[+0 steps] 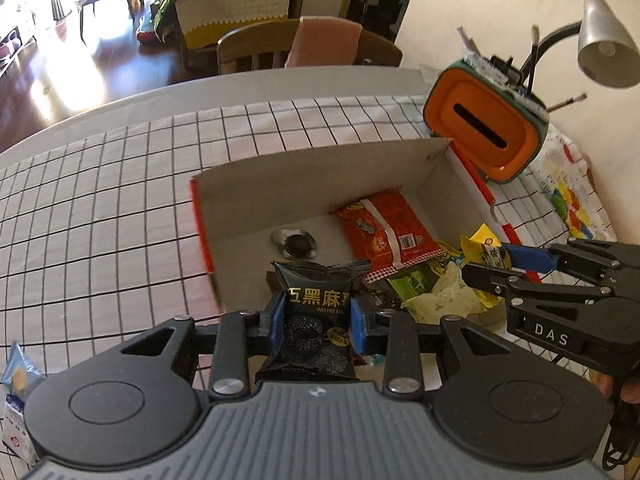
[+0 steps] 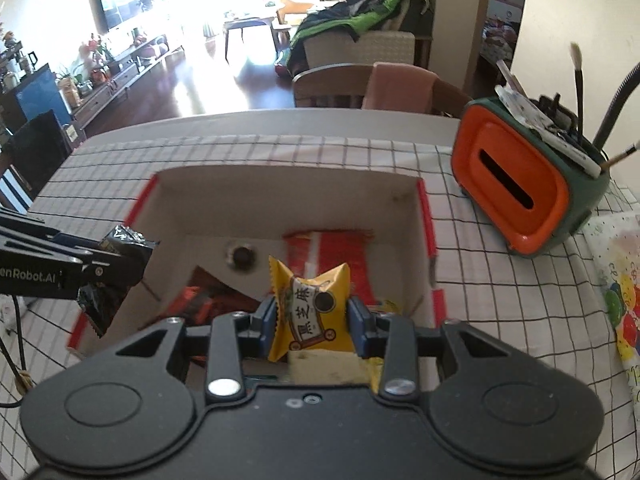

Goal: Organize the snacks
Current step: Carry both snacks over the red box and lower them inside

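Note:
My left gripper (image 1: pixel 318 320) is shut on a black snack packet (image 1: pixel 316 316) with gold lettering, held at the near left edge of an open cardboard box (image 1: pixel 320 184). My right gripper (image 2: pixel 312 316) is shut on a yellow snack packet (image 2: pixel 310 312), held over the near side of the same box (image 2: pixel 280 196). The box holds a red-orange packet (image 1: pixel 384 228), green and pale yellow packets (image 1: pixel 432 292) and a small dark round snack (image 1: pixel 296 242). The right gripper shows in the left wrist view (image 1: pixel 486 266), the left gripper in the right wrist view (image 2: pixel 120 256).
A checked tablecloth (image 1: pixel 100 208) covers the table. An orange and green tissue box organizer (image 1: pixel 486 126) with brushes stands right of the box, with a desk lamp (image 1: pixel 604 44) above. A blue-white packet (image 1: pixel 18 384) lies at the near left. A chair (image 1: pixel 304 46) stands behind the table.

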Tool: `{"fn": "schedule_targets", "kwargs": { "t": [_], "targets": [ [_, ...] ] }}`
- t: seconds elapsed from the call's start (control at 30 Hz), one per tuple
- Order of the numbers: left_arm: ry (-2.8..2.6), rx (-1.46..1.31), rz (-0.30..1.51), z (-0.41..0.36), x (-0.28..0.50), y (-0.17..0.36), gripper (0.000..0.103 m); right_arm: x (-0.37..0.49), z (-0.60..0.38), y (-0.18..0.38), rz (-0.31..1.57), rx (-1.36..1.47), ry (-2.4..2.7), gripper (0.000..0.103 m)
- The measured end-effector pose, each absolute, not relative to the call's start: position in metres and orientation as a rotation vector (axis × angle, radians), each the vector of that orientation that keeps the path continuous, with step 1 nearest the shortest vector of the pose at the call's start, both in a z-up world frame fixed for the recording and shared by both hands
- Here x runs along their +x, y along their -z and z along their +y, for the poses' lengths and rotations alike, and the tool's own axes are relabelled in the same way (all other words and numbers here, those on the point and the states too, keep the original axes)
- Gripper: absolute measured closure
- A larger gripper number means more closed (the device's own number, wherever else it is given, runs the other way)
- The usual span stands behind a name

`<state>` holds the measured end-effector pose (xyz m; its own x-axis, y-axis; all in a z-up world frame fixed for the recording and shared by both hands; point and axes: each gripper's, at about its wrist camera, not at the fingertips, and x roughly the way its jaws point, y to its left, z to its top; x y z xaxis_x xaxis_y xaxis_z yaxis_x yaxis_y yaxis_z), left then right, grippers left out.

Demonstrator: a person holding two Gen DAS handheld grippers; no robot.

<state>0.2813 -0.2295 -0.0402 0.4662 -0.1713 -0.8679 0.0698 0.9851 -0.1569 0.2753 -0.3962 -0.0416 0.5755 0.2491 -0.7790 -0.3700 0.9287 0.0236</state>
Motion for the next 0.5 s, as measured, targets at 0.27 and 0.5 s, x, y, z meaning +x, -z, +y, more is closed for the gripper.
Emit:
{"fn": "schedule_targets", "kwargs": {
  "t": [0.27,0.5],
  "targets": [
    [0.122,-0.092,1.116,-0.246,0.304,0.061,0.071,0.293,-0.403,0.062,0.946,-0.159,-0.353,0.067],
    [0.108,-0.090,1.181,-0.253,0.322,0.075,0.071,0.302,-0.400,0.079,0.990,-0.183,-0.367,0.067]
  ]
}}
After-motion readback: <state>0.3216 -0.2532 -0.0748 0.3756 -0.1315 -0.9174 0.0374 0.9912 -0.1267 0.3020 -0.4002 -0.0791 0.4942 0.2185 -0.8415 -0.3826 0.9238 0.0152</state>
